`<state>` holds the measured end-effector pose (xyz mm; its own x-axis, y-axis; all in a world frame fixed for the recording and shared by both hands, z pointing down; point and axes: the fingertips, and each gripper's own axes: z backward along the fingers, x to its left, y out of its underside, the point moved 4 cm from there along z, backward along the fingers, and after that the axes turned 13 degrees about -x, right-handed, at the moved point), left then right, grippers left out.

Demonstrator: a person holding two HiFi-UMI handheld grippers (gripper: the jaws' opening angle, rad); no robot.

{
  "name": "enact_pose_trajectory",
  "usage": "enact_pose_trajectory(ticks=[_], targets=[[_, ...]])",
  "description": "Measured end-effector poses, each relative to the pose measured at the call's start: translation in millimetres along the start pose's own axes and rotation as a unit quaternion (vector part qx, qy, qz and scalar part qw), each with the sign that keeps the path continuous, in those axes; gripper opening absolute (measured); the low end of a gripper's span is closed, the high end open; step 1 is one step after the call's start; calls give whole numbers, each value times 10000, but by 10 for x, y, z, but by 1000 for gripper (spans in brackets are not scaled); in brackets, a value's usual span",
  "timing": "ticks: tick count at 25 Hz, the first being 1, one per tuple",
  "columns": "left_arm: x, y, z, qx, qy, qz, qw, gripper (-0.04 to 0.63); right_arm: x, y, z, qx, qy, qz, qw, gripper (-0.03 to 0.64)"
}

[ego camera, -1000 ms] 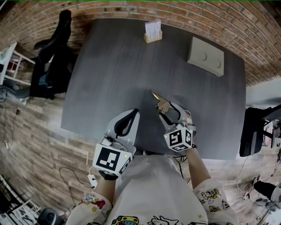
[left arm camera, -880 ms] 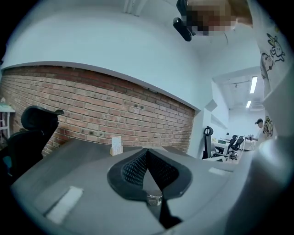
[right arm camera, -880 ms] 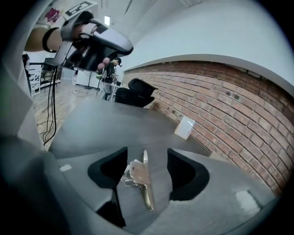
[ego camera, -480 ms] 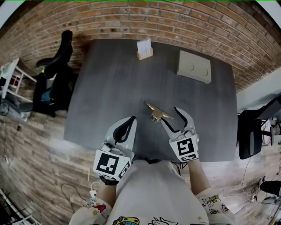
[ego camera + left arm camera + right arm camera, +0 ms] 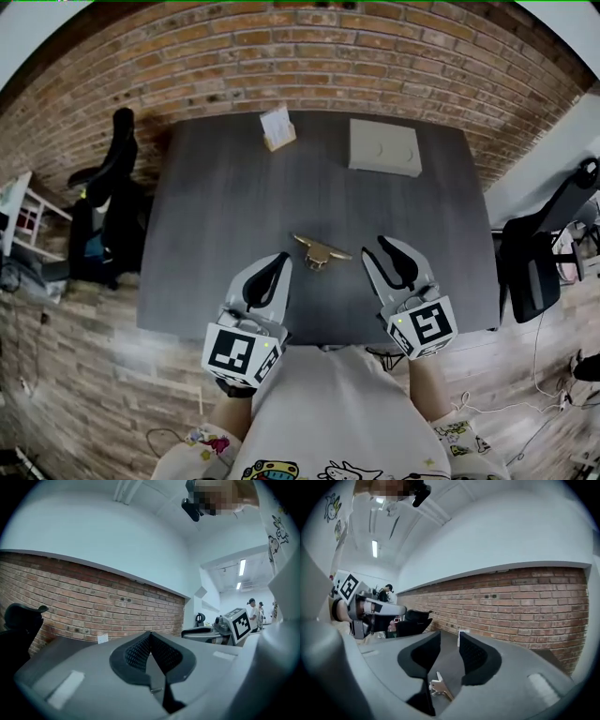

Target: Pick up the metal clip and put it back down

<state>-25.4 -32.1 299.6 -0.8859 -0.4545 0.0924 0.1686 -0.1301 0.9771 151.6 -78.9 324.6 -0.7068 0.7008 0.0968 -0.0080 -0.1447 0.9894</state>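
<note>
The brass-coloured metal clip [image 5: 319, 251] lies on the dark grey table [image 5: 225, 216], free of both grippers. My right gripper [image 5: 385, 247] hovers to the right of it. Its jaws have just been closing and stand partly apart, with nothing between them. In the right gripper view the clip [image 5: 439, 686] shows low in the gap, on the table below the right gripper [image 5: 449, 641]. My left gripper [image 5: 280, 260] floats left of the clip with its jaws shut and empty; they also meet in the left gripper [image 5: 151, 637] view.
A small card holder [image 5: 277, 127] and a flat beige box [image 5: 384, 147] sit at the table's far edge, against the brick wall [image 5: 309, 56]. A black chair [image 5: 103, 206] stands left of the table, another chair [image 5: 539, 258] to the right.
My right gripper has drawn back from the clip, up and to the right, and its jaws have narrowed. The clip stays on the table. The left gripper has risen slightly.
</note>
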Motion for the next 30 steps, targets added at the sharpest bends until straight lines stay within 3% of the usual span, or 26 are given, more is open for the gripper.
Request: enact_pose_trajectory(ticks=[15,30], targets=[[-153,80,-235,89,311,55,9995,0,-302,-188,438,-394,624,-666,9950,6],[78,290,-129,486,42,160,9987,2,-299,-76,349,-215,730,-790,9940,2]])
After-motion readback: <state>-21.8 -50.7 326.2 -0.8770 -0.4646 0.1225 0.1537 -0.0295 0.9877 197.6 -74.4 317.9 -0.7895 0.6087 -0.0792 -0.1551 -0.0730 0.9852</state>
